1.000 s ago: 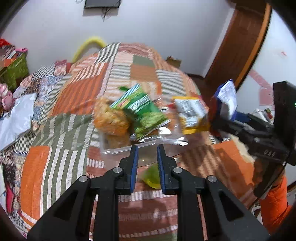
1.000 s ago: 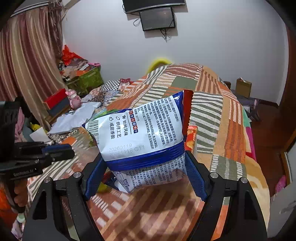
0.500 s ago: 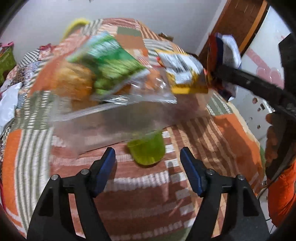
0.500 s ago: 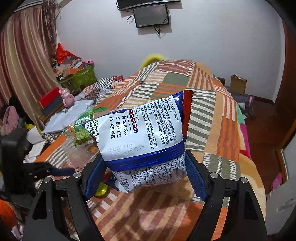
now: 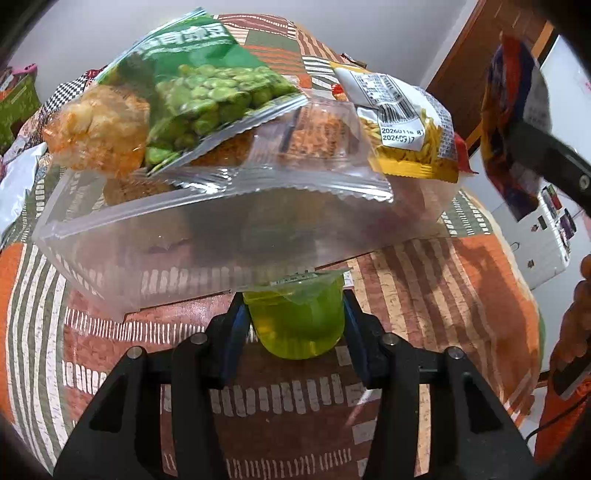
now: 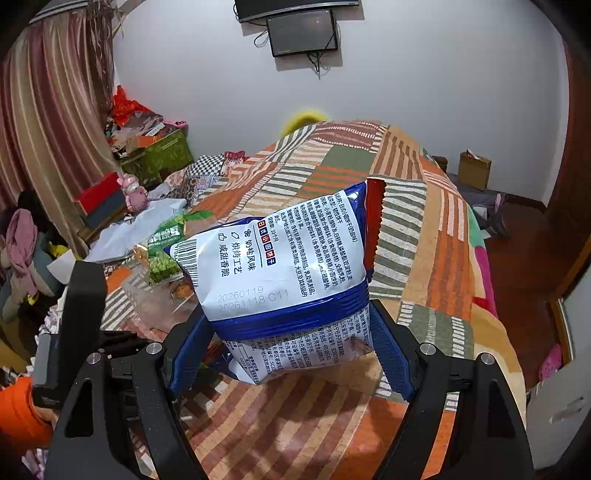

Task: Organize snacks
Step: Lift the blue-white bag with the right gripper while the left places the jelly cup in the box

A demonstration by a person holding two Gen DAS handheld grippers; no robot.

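A clear plastic bin (image 5: 207, 240) sits on the striped bedspread and holds a green pea bag (image 5: 199, 85), an orange snack bag (image 5: 96, 133) and a yellow noodle bag (image 5: 410, 129). My left gripper (image 5: 293, 321) is closed around a green jelly cup (image 5: 295, 317) just in front of the bin. My right gripper (image 6: 291, 339) is shut on a blue and white snack bag (image 6: 288, 273), held above the bed; it shows at the right of the left wrist view (image 5: 513, 122). The bin shows in the right wrist view (image 6: 155, 295), partly hidden behind the bag.
The patchwork bedspread (image 6: 424, 229) covers the bed. Clutter, boxes and clothes (image 6: 140, 155) line the left wall by a curtain. A cardboard box (image 6: 474, 170) stands on the floor at the far right. A screen (image 6: 303, 31) hangs on the wall.
My left gripper opened, moved forward to the green jelly cup and closed around it. The right gripper still holds the blue bag, shifted slightly nearer the bin.
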